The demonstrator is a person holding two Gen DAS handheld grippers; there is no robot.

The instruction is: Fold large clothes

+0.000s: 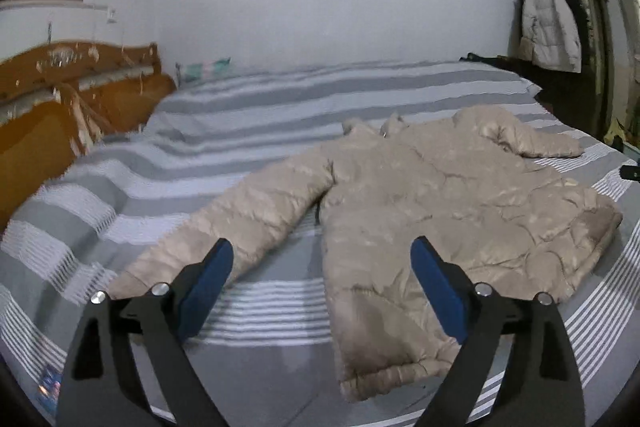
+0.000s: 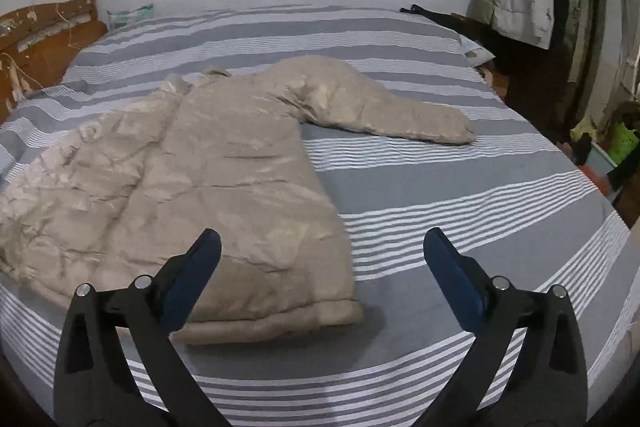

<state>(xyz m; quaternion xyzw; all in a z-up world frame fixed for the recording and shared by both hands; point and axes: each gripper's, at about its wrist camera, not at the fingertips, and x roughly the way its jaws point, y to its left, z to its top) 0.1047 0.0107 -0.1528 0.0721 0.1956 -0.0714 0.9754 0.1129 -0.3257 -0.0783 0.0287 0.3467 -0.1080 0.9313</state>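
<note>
Beige jacket (image 1: pixel 420 195) spread flat on striped bed (image 1: pixel 240 107), both sleeves out to the sides. Left gripper (image 1: pixel 322 259) wide apart, empty, above gap between sleeve and hem. Right gripper (image 2: pixel 322 247) wide apart, empty, over hem corner.

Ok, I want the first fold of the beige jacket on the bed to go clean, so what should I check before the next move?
1. Left gripper open, nothing between its jaws: ok.
2. Right gripper open, nothing held: ok.
3. Beige jacket lying flat on the striped bed: ok.
4. Both sleeves spread out to the sides, left sleeve and right sleeve: ok.
5. Hem straight, not curled under: ok.
6. Front closed: cannot tell.
</note>
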